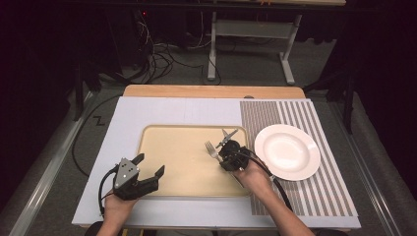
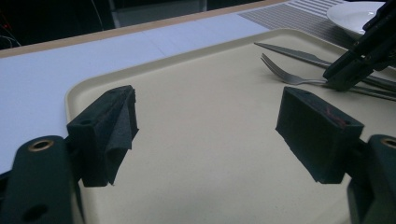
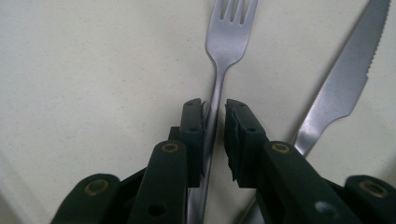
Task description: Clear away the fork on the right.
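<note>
High view first: we are holding the left gripper (image 1: 147, 166) over the near left corner of the beige tray (image 1: 162, 147), its jaws standing wide with nothing between them. Farther right, our right gripper (image 3: 214, 116) is straddling the fork (image 3: 229, 28) handle, jaws narrow with a slight gap showing. Just right, the knife (image 3: 345, 88) is lying on the tray; the white plate (image 1: 287, 151) is sitting right of the tray.

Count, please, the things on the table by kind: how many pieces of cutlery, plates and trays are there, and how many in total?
Forks: 1, the fork on the tray
Knives: 1, the knife beside it
Plates: 1, the white plate
Trays: 1, the beige tray
Total: 4
</note>
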Tool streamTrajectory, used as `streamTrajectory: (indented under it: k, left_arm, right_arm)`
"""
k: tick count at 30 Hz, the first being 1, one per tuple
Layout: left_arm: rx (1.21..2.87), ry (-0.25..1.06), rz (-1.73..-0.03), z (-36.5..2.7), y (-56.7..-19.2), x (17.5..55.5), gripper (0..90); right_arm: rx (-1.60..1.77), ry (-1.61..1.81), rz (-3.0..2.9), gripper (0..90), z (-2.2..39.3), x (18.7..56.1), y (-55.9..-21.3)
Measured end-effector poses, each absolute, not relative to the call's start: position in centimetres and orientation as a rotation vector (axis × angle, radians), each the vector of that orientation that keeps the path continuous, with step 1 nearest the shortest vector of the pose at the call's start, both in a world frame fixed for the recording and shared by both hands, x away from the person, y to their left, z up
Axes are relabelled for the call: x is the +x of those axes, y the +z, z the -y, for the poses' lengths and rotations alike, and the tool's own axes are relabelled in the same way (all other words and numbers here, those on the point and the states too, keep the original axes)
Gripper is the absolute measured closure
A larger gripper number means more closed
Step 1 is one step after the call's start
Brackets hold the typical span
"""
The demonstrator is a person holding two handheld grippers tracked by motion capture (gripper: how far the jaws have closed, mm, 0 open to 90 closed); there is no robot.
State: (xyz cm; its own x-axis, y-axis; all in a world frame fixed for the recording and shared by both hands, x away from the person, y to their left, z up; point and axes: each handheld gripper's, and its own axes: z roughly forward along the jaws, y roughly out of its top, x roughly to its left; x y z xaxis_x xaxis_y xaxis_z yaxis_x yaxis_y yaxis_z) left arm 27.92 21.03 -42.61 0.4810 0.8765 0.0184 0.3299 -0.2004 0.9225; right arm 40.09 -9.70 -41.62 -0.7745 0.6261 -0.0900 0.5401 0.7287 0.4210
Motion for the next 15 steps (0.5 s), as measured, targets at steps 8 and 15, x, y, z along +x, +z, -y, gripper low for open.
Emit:
streamTrajectory:
  k: [8, 15]
  left_arm:
    - [1.759, 0.705, -1.028, -21.02, -42.63, 27.94, 21.6]
    - [1.761, 0.703, -1.029, -21.02, -42.64, 27.96, 21.8]
  right_arm:
    - [0.924, 0.524, -2.665, 78.8, 10.13, 40.65, -41.6]
    - [0.919, 0.494, -2.644, 78.9, 10.31, 41.04, -41.55]
